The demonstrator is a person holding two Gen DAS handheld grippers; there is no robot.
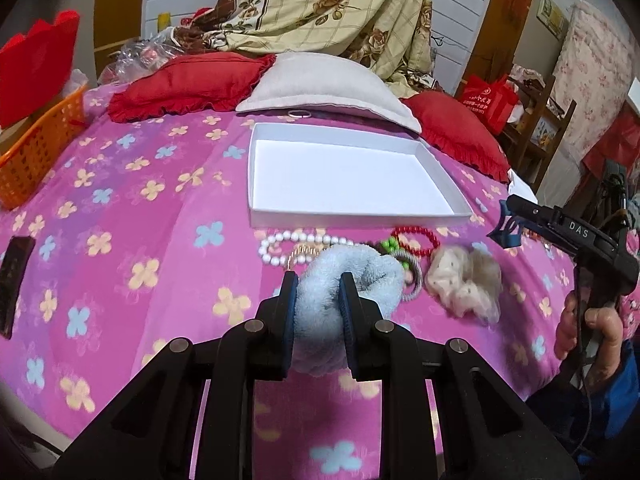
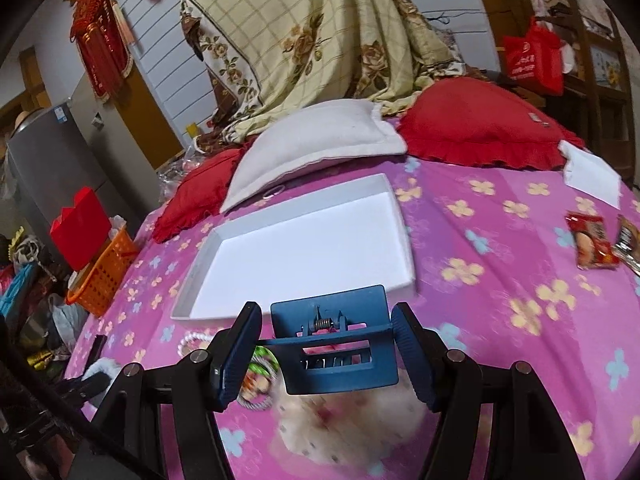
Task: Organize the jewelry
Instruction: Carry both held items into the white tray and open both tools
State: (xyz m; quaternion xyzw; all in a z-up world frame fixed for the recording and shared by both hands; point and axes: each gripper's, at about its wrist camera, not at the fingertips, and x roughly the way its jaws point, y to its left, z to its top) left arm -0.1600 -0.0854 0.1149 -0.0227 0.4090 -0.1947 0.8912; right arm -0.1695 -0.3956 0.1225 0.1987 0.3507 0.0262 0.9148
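Note:
My left gripper (image 1: pixel 319 280) is shut on a light blue fluffy scrunchie (image 1: pixel 348 280), held just above the pink floral bedspread. My right gripper (image 2: pixel 326 316) is shut on a blue hair claw clip (image 2: pixel 334 344); it also shows in the left wrist view (image 1: pixel 506 228) at the right, above the bed. An empty white shallow box (image 1: pixel 344 176) lies beyond both; it shows in the right wrist view too (image 2: pixel 304 252). Between box and grippers lie a white pearl bracelet (image 1: pixel 288 240), a red bead bracelet (image 1: pixel 416 236), a green beaded piece (image 1: pixel 390 245) and a cream scrunchie (image 1: pixel 464 280).
A white pillow (image 1: pixel 324 80) and red cushions (image 1: pixel 188 80) lie behind the box. An orange basket (image 1: pixel 36 148) stands at the left edge. A dark flat object (image 1: pixel 14 280) lies far left. Snack packets (image 2: pixel 592 246) and a folded white cloth (image 2: pixel 592 176) lie at the right.

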